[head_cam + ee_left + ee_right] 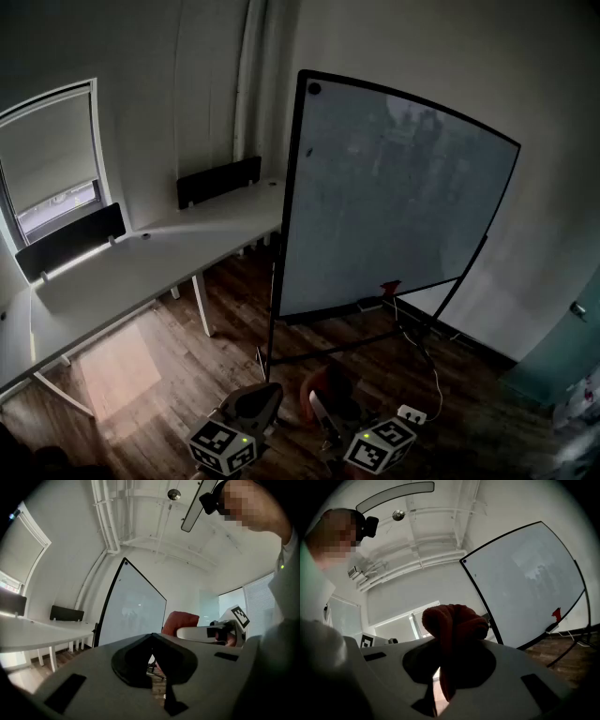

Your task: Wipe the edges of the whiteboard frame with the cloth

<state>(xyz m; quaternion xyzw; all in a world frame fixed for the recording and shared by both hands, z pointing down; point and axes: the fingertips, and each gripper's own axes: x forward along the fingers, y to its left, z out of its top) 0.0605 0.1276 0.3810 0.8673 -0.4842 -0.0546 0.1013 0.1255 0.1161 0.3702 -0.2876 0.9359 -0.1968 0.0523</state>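
Cloth [452, 620] sits bunched in the pinching jaws of the right gripper [440, 672]; the left gripper [153, 658] is pressed together on nothing. The whiteboard [394, 206] stands well apart ahead, so wiping seems not yet begun: next, bring the cloth onto its black frame [288, 197].
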